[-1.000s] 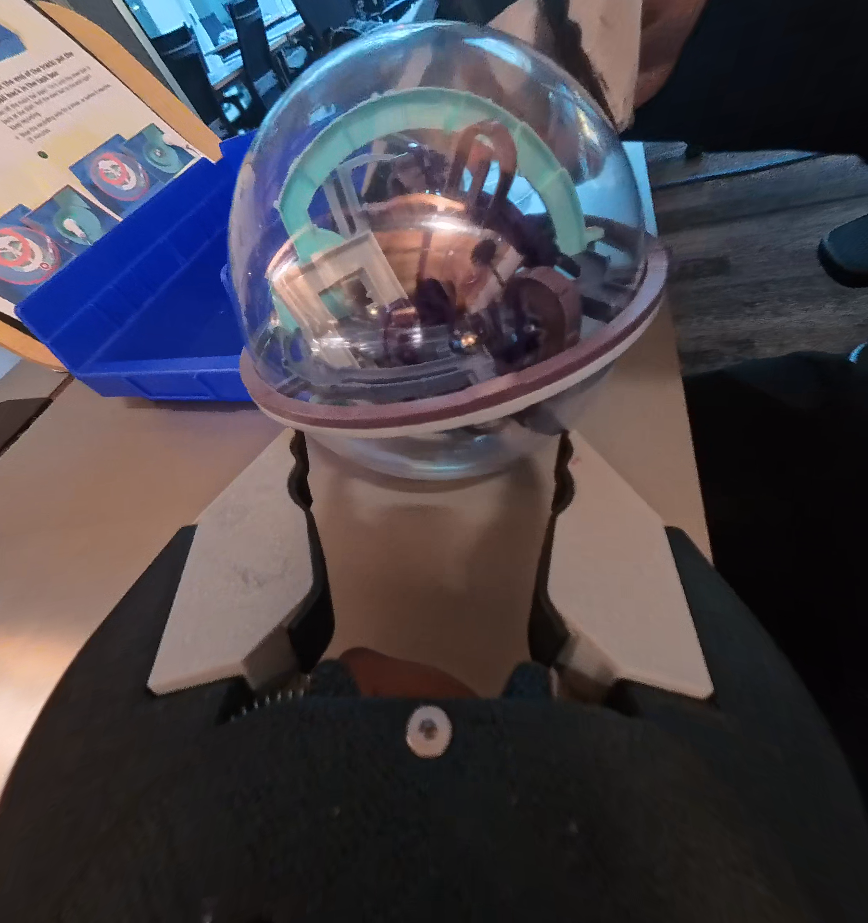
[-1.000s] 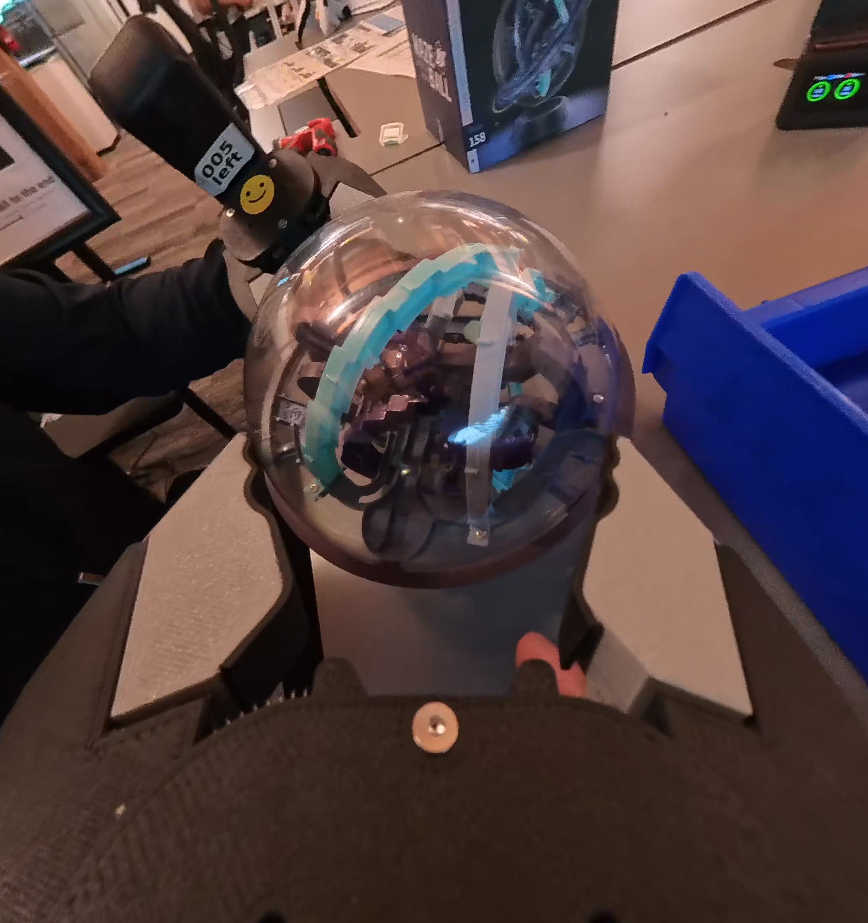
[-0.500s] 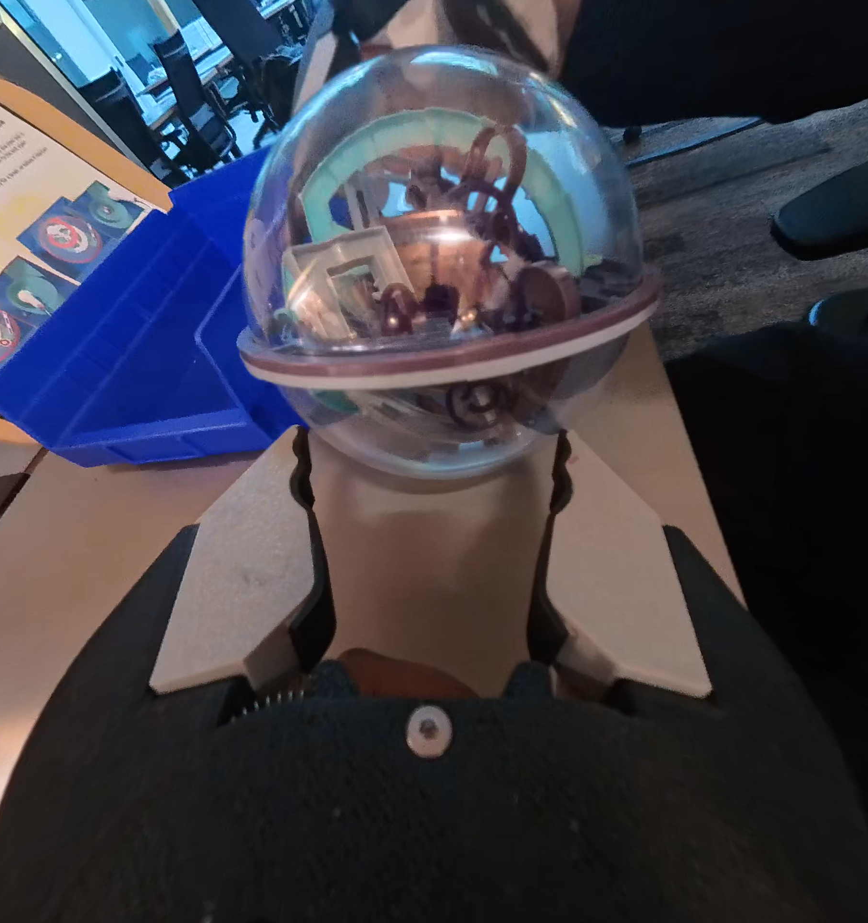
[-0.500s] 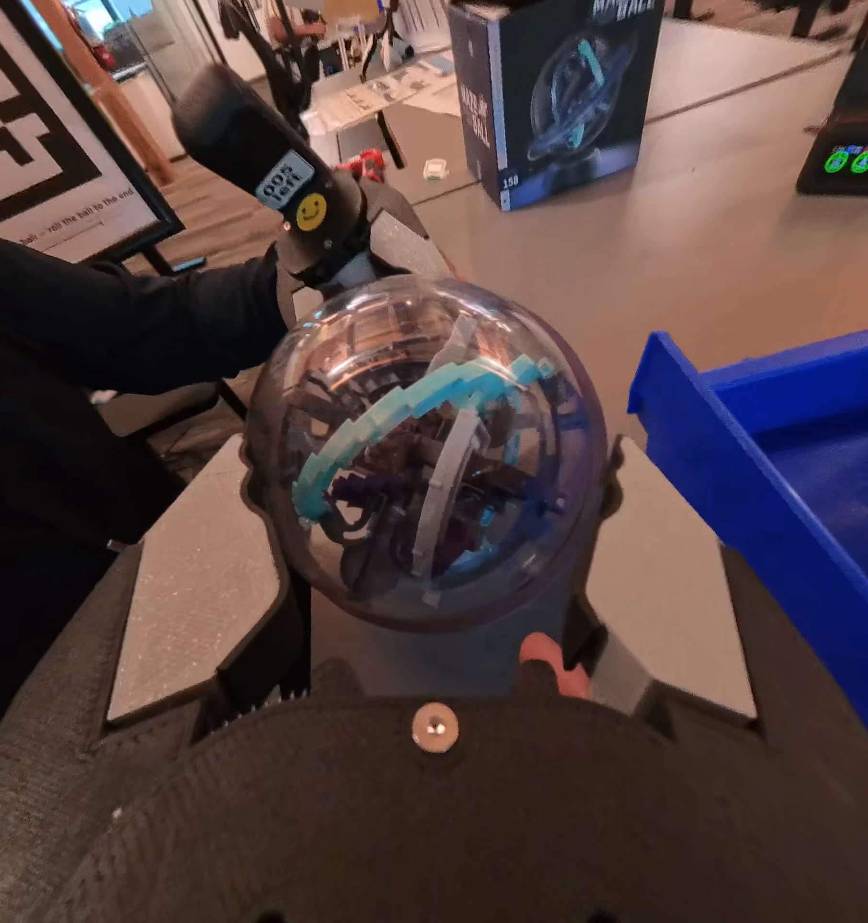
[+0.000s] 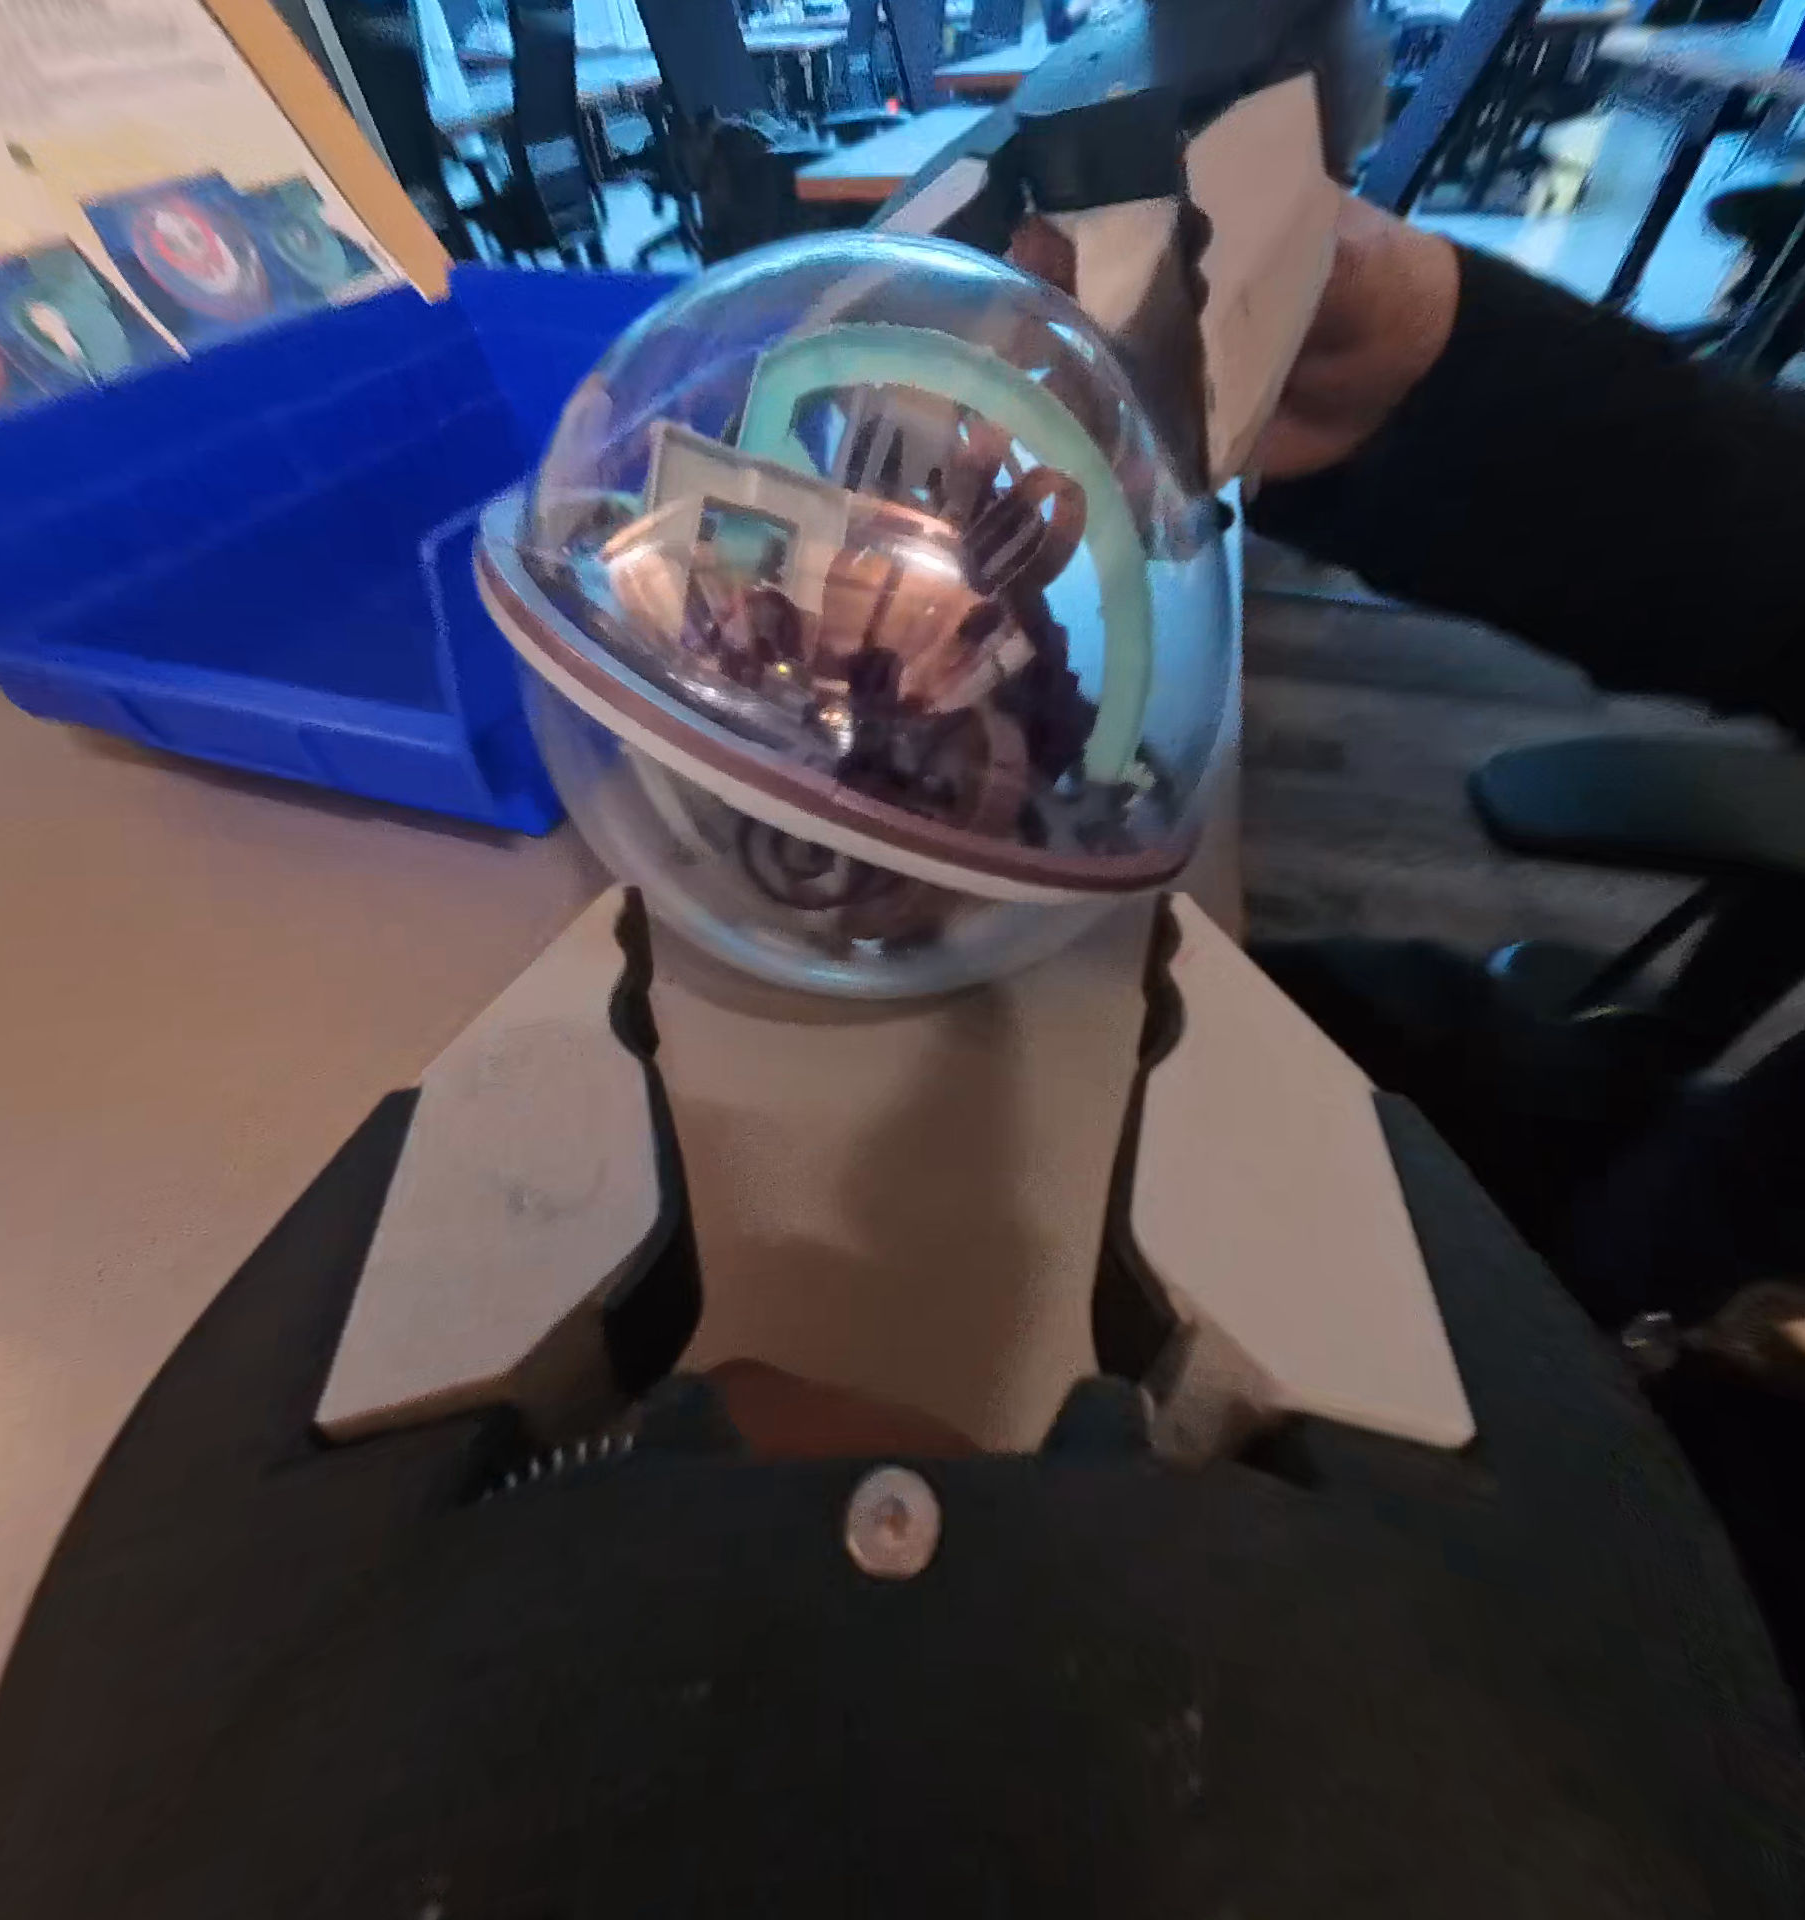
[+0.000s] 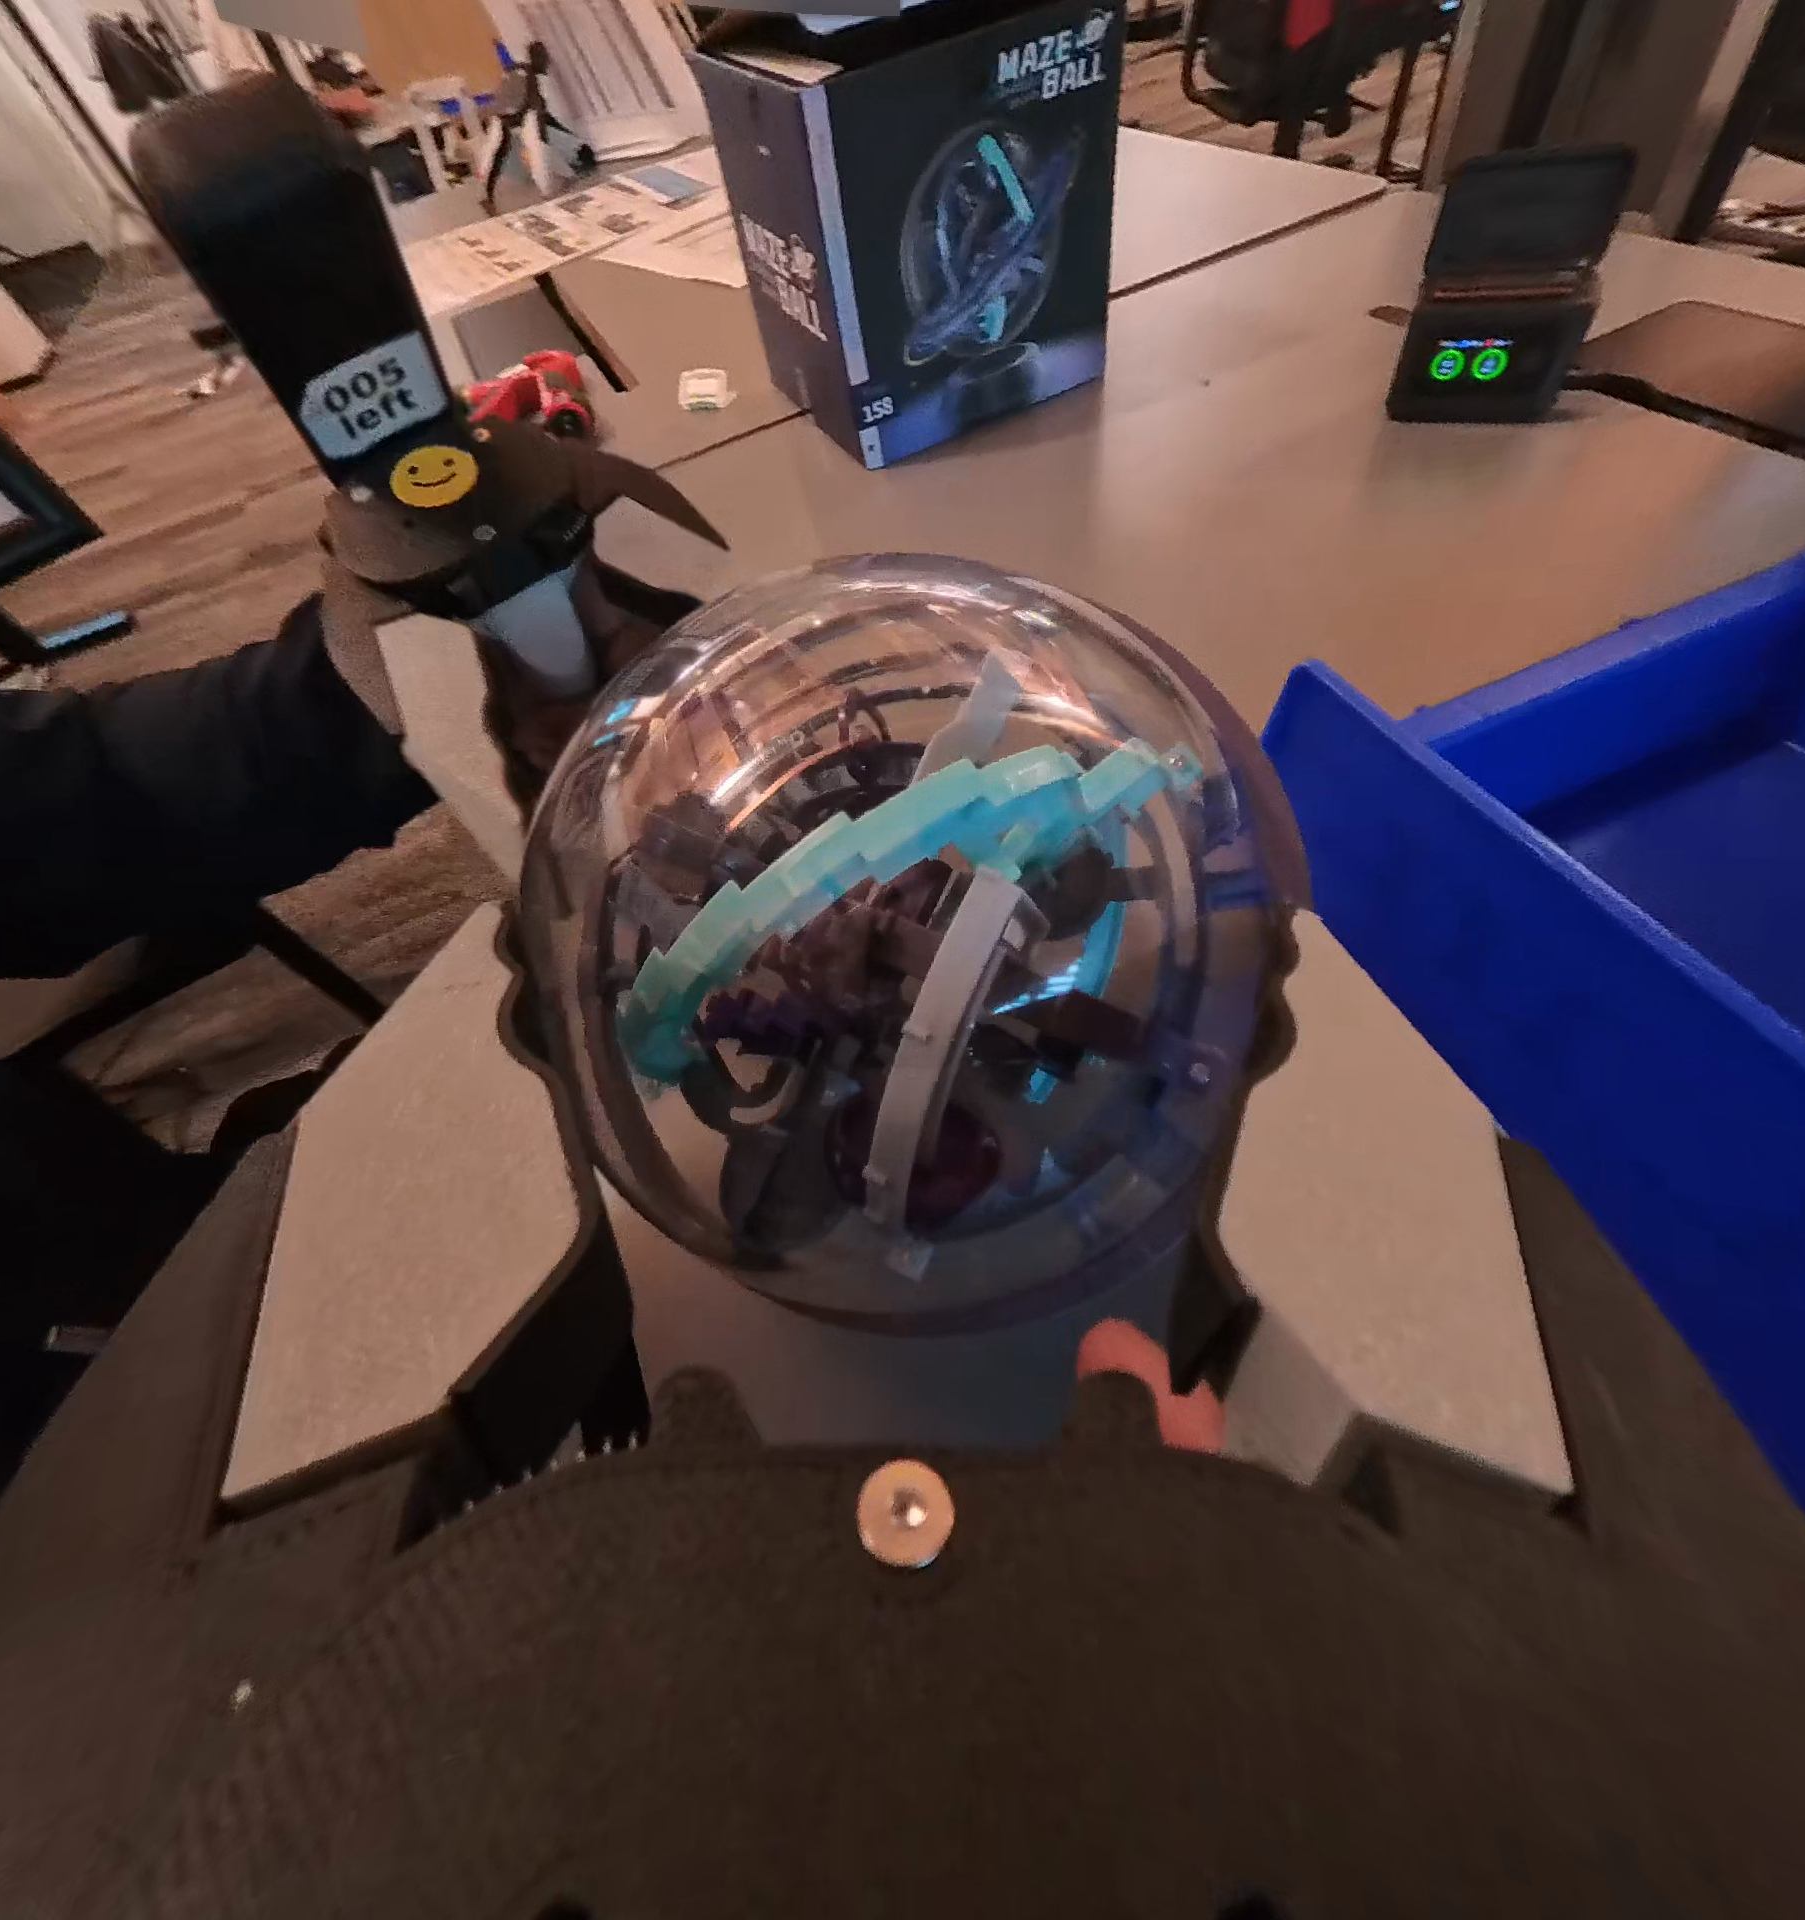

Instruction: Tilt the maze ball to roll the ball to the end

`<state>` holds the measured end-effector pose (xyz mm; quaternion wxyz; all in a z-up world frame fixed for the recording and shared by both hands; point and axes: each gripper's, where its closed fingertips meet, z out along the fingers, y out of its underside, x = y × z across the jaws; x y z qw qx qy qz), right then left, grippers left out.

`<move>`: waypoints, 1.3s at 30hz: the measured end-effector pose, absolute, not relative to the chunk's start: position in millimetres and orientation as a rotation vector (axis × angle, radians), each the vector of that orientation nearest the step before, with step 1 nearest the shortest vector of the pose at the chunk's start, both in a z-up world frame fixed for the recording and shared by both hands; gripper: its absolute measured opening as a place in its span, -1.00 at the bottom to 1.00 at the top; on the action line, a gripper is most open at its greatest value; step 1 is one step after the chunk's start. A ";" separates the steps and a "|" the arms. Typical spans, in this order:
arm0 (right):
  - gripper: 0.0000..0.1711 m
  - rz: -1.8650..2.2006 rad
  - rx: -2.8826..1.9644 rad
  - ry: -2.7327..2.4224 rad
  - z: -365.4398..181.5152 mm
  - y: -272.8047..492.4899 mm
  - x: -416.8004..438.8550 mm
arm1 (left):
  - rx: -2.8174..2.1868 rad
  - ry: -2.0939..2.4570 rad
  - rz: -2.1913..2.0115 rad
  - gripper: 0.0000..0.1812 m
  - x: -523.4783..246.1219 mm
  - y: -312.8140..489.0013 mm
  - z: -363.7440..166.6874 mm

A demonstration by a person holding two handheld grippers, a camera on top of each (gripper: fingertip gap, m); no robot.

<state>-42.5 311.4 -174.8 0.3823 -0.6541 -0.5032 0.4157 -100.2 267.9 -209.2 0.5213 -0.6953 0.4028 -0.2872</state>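
The maze ball [image 5: 856, 623] is a clear sphere with a turquoise track, purple parts and a dark-and-white rim ring. It is held in the air above the tan table [image 5: 150, 987]. In the left wrist view its ring slopes down to the right. My left gripper [image 5: 893, 930] is shut on its lower half. My right gripper [image 6: 898, 987] grips its sides from the opposite side, with the sphere [image 6: 898, 935] between the fingertips. Each gripper shows in the other's view: the right one [image 5: 1199, 270] behind the sphere, the left one [image 6: 441, 499] at its upper left. I cannot pick out the small ball inside.
A blue bin [image 5: 254, 582] stands on the table beside the sphere and also shows in the right wrist view [image 6: 1604, 935]. A printed sheet [image 5: 98, 208] leans behind it. The game's dark box [image 6: 929, 239], a black device with green lights [image 6: 1490, 301] and a red toy [image 6: 534, 390] sit farther back.
Both grippers have rolled the sphere. In the left wrist view its ring went from sloping up to the right, through near level, to sloping down to the right. The turquoise track has turned.
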 end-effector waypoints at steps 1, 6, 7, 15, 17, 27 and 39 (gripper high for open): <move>0.55 1.042 -1.679 -1.273 -175.1 311.7 -43.0 | -1.713 0.933 -0.730 0.07 -97.7 267.9 -210.0; 0.56 1.014 -1.724 -1.187 -174.7 315.4 -45.9 | -1.793 0.798 -0.831 0.13 -92.5 272.3 -208.8; 0.56 1.013 -1.731 -1.175 -174.7 316.1 -46.0 | -1.800 0.805 -0.822 0.13 -92.7 274.1 -211.0; 0.59 1.078 -1.659 -1.258 -170.3 325.0 -36.9 | -1.744 0.957 -0.841 0.11 -93.0 286.3 -214.2; 0.59 1.172 -1.647 -1.237 -165.7 338.6 -31.9 | -1.731 0.974 -0.874 0.09 -93.4 290.1 -212.4; 0.69 1.518 -1.735 -1.269 -178.7 351.0 -33.3 | -1.707 1.126 -0.937 0.08 -93.3 296.3 -211.4; 0.58 1.626 -1.773 -1.206 -183.6 328.4 -25.2 | -1.720 1.167 -1.017 0.03 -88.6 298.2 -211.1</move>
